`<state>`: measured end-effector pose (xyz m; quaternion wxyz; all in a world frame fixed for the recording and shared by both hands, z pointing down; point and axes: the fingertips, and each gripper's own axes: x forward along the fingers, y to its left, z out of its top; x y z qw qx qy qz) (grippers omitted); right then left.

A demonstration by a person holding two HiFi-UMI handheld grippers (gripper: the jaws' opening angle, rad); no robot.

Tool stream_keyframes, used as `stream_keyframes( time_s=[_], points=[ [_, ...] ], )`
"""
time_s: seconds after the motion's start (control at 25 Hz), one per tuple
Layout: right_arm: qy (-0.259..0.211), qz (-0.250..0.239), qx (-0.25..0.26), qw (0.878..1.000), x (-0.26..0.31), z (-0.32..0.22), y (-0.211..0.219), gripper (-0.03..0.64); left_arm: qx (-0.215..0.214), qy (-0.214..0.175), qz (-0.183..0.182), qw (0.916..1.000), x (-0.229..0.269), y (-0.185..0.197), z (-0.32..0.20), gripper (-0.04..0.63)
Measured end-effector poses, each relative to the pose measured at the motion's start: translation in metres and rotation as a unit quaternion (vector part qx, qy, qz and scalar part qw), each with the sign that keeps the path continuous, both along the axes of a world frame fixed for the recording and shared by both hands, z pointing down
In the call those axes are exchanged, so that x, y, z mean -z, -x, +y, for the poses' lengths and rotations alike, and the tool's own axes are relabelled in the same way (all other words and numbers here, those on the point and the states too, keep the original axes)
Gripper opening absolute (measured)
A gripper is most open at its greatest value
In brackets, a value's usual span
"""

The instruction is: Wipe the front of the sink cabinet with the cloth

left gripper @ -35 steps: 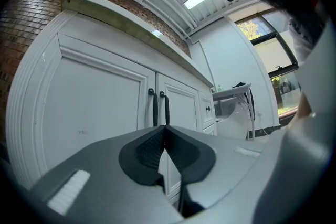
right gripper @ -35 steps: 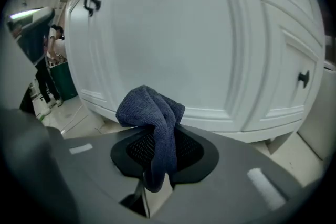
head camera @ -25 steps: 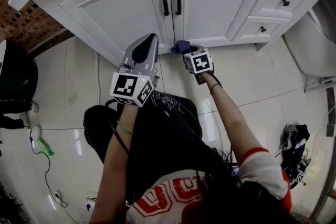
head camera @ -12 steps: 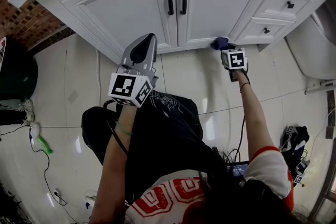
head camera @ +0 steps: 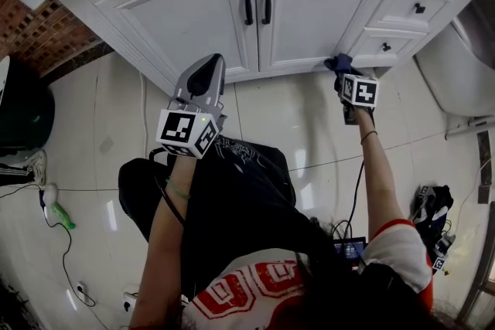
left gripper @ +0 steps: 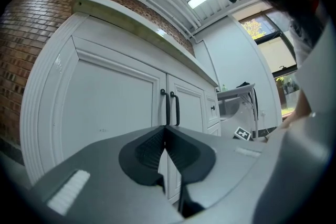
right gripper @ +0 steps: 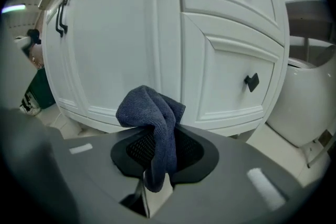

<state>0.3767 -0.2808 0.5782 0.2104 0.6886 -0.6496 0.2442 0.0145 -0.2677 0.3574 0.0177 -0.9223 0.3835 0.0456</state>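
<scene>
Soft, limp cloth (right gripper: 149, 113), judged best gripped by a bunched fold, is pinched in the right gripper (right gripper: 157, 165) fingers low against the sink cabinet (right gripper: 131, 44) front; left gripper (left gripper: 165, 147) fingers are pressed together, empty.

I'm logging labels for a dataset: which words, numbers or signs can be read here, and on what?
No words or numbers are readable.
Shirt: red and white print, cut off, unreadable.
Left gripper and right gripper: square markers only, no letters.
</scene>
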Motion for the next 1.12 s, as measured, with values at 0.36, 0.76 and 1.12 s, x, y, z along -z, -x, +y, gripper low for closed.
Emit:
stream_keyframes(
  time_s=[0.36, 0.76, 1.12],
  points=[
    [-0.107, -0.041, 0.091, 0.989, 0.106, -0.015, 0.138, 0.078, 0.032, -0.018, 0.022, 0.9991, 0.005, 0.027, 0.0, 0.0],
    [-0.25, -0.09, 0.097, 0.959, 0.289, -0.019, 0.207, 0.078, 0.044, -0.031, 0.0, 0.9986, -0.009, 0.049, 0.002, 0.0],
    [-0.259, -0.117, 0.081, 0.955, 0.337, -0.04, 0.226, 0.078, -0.009, -0.057, -0.091, 0.9942, -0.038, 0.039, 0.017, 0.0]
  ],
)
